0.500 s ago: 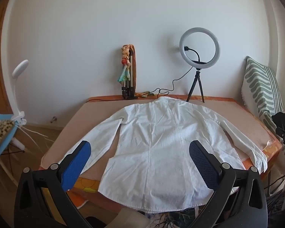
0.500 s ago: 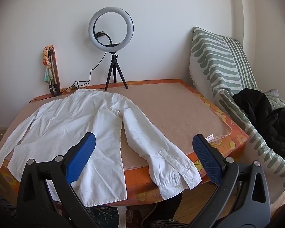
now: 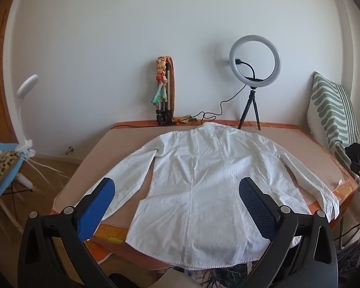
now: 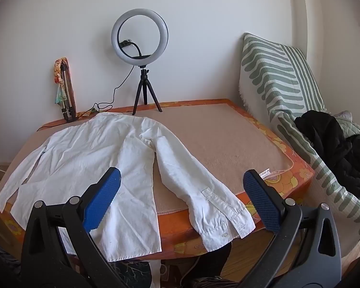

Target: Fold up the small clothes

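A white long-sleeved shirt (image 3: pixel 199 182) lies spread flat, back up, on the beige-topped table (image 3: pixel 122 144), collar towards the wall, both sleeves angled outward, hem hanging over the near edge. My left gripper (image 3: pixel 176 187) hovers above the shirt's lower body, open wide with nothing between its blue pads. In the right wrist view the shirt (image 4: pixel 88 153) fills the left half and its right sleeve cuff (image 4: pixel 218 216) droops over the table's orange rim (image 4: pixel 285 182). My right gripper (image 4: pixel 182 180) stands open above that sleeve, empty.
A ring light on a small tripod (image 3: pixel 254 62) and a folded tripod wrapped in colourful cloth (image 3: pixel 164 91) stand at the table's far edge, with a cable. A striped green cushion (image 4: pixel 276 72) and dark clothing (image 4: pixel 336 144) lie to the right. A blue chair (image 3: pixel 2 165) is left.
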